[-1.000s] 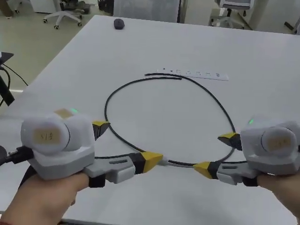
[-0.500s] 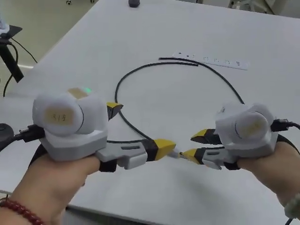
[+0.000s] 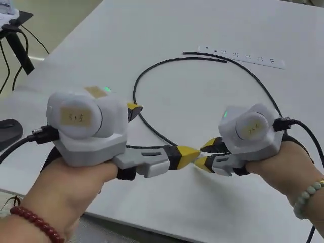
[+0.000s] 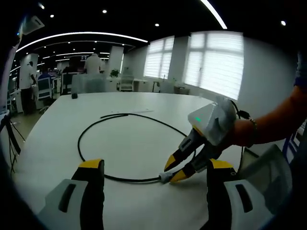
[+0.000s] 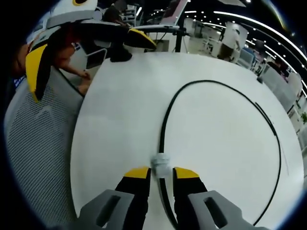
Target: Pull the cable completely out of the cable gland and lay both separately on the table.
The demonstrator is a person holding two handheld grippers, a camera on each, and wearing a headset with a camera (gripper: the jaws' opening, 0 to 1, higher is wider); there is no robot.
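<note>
A black cable point(image 3: 134, 90) lies in a big loop on the white table point(image 3: 167, 25). Its near end carries a small white cable gland point(image 5: 160, 165), also seen in the left gripper view point(image 4: 164, 178). My right gripper point(image 3: 205, 154) is low at that end. Its jaws stand narrowly apart, the gland sits right at the yellow tips point(image 5: 139, 173), and the cable point(image 5: 163, 124) runs back between them. My left gripper point(image 3: 160, 130) is wide open, one jaw on either side of the cable near the gland. In its own view point(image 4: 156, 165) the right gripper point(image 4: 173, 171) enters from the right.
A flat white strip point(image 3: 243, 55) lies on the table beyond the loop, beside the cable's far end. The table's near edge runs just under both hands. Off the left edge a dark stand point(image 3: 15, 35) rises from the floor. People and chairs are far behind.
My right gripper has moved left along the cable to the gland and its jaws have narrowed. The left gripper stays wide open. The head camera has shifted.
</note>
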